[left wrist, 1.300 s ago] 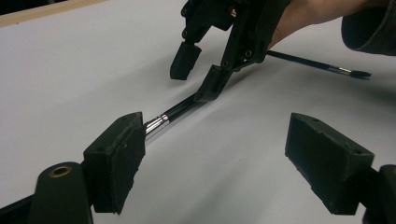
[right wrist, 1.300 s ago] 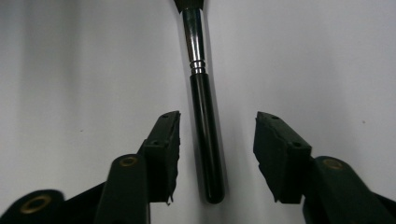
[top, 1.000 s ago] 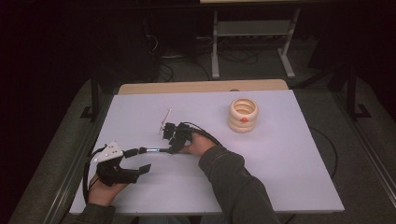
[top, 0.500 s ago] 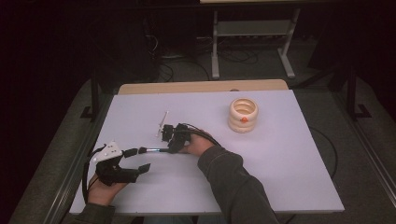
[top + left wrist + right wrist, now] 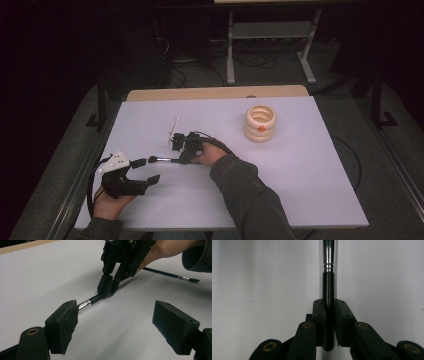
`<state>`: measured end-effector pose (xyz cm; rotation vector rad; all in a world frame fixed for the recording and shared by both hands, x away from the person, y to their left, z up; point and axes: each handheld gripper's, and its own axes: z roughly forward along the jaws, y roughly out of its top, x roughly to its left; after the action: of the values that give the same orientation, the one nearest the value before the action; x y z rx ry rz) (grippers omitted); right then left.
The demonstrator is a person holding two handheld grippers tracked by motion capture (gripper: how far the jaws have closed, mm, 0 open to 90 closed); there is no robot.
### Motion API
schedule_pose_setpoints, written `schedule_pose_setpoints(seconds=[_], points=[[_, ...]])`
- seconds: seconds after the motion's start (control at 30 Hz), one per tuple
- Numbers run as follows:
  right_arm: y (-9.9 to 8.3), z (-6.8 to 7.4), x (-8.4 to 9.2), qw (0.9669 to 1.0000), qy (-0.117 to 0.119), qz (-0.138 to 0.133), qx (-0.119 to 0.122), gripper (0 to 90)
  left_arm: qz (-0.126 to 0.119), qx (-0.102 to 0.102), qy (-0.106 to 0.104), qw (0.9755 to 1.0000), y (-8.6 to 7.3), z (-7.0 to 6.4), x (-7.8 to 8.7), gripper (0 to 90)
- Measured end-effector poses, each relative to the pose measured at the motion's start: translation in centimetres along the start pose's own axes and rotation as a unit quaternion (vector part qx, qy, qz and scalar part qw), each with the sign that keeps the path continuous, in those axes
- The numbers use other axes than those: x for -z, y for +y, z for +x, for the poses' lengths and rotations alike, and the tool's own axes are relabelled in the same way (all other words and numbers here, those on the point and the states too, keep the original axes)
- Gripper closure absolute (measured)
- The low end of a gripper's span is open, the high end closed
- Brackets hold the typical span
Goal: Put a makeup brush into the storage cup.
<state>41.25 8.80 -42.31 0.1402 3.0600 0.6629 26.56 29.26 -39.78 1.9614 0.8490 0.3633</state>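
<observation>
My right gripper (image 5: 181,160) is shut on the black handle of a paint brush (image 5: 160,160), low over the white table, left of centre. The right gripper view shows its jaws (image 5: 328,307) pinching the handle, with the brush's silver ferrule (image 5: 328,255) pointing away. Near the table's front left, my left gripper (image 5: 146,170) is open with nothing between its jaws. In the left gripper view (image 5: 117,327), the brush (image 5: 87,303) reaches to beside its left jaw, held by the right gripper (image 5: 107,290) beyond.
A cream ribbed ring-shaped pot (image 5: 260,122) with an orange dot stands at the back right of the white table (image 5: 300,175). A thin pale stick (image 5: 172,131) lies just behind the right gripper. A second thin dark brush (image 5: 170,274) lies by the right hand.
</observation>
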Motion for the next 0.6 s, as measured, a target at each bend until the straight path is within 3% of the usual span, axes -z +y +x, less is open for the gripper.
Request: schedule_pose_setpoints(seconds=[0.23, 0.4, 0.6], points=[[0.0, -0.2, 0.1, 0.9999, 0.009, 0.0, -0.008, 78.9, 0.001, 0.004, 0.002, 1.0, -0.1, 0.3, 0.0, 20.0], [-0.2, -0.1, 0.2, 1.0, 0.003, -0.008, -0.005, 78.9, 0.002, 0.002, 0.002, 1.0, -0.1, 0.2, 0.0, 20.1], [-0.4, -0.2, 1.3, 0.9995, 0.005, -0.029, -0.012, 78.9, 0.0, 0.005, 0.003, 1.0, -0.1, 0.3, 0.2, 20.1]])
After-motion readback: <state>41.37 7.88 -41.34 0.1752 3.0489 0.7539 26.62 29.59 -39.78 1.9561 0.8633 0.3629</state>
